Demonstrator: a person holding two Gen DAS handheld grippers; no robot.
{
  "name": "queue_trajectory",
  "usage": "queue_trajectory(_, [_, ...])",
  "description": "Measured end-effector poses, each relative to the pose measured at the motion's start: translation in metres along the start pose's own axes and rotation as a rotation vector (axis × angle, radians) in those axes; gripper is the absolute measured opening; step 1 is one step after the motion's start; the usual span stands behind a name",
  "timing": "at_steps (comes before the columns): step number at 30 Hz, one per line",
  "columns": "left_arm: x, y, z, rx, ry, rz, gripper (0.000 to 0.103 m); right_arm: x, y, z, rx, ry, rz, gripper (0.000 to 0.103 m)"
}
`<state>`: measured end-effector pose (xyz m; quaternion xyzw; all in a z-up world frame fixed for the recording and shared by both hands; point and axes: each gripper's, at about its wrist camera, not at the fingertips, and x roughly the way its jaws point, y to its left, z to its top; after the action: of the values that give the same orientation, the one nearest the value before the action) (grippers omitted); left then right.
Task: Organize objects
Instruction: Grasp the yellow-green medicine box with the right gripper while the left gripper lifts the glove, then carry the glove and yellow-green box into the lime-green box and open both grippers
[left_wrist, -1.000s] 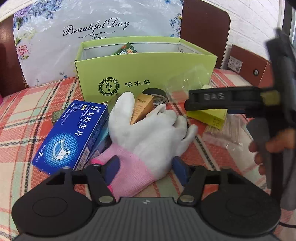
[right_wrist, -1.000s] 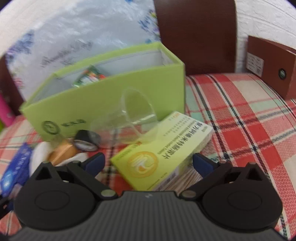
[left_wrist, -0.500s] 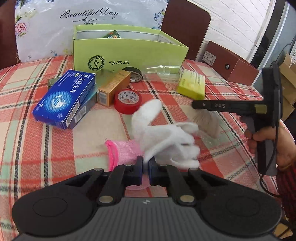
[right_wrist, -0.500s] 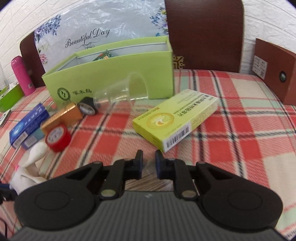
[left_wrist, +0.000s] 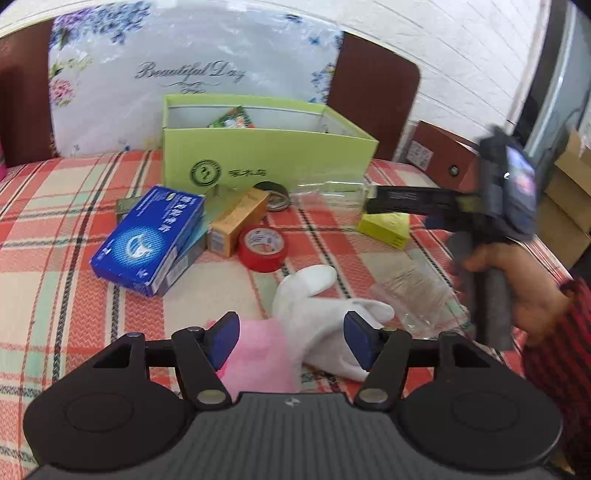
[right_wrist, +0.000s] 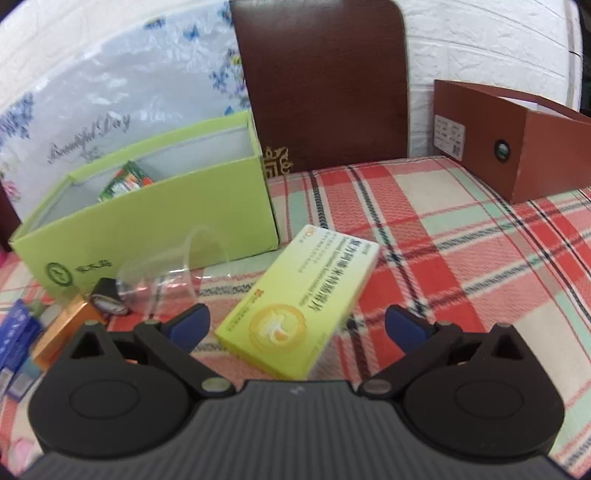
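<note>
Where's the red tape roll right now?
In the left wrist view, the red tape roll lies centre on the plaid tablecloth, touching the orange box, behind the white glove.

The bench (right_wrist: 461, 236) is covered by a red, green and cream plaid cloth. Behind the bench a dark brown chair back (right_wrist: 325, 81) is seen, and beside it a second one wrapped in a floral plastic cover (left_wrist: 192, 74) printed "Beautiful Day". Behind the chairs a white brick wall (left_wrist: 461, 62) is lit brightly.
</note>
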<state>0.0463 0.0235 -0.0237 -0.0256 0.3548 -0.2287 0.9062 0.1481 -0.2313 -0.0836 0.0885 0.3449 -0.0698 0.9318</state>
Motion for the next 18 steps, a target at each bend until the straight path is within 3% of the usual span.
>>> queue_trajectory(3, [0.007,-0.008,0.0,0.06,0.005,-0.054,0.07,0.026,0.01,0.004,-0.008,0.05,0.0,0.101])
queue_trajectory(5, [0.016,-0.013,0.001,0.086,0.027,-0.076,0.073,0.031,0.014,0.0,-0.076,0.046,-0.021,0.088])
queue_trajectory(8, [0.029,-0.018,0.001,0.123,0.05,-0.088,0.077,0.018,0.002,-0.007,-0.146,0.036,0.026,0.084])
queue_trajectory(10, [0.042,-0.018,-0.001,0.133,0.079,-0.074,0.078,0.006,-0.014,-0.013,-0.179,0.033,0.069,0.074])
queue_trajectory(13, [0.053,-0.013,-0.003,0.117,0.094,-0.053,0.076,-0.017,-0.036,-0.026,-0.229,0.03,0.089,0.07])
queue_trajectory(15, [0.053,-0.01,-0.001,0.098,0.091,-0.045,0.063,-0.028,-0.045,-0.034,-0.224,0.029,0.081,0.07])
queue_trajectory(17, [0.051,-0.01,0.001,0.094,0.099,-0.016,0.023,-0.036,-0.051,-0.04,-0.209,0.021,0.085,0.069])
queue_trajectory(18, [0.05,-0.007,0.003,0.073,0.107,-0.014,0.019,-0.039,-0.053,-0.042,-0.2,0.016,0.088,0.069])
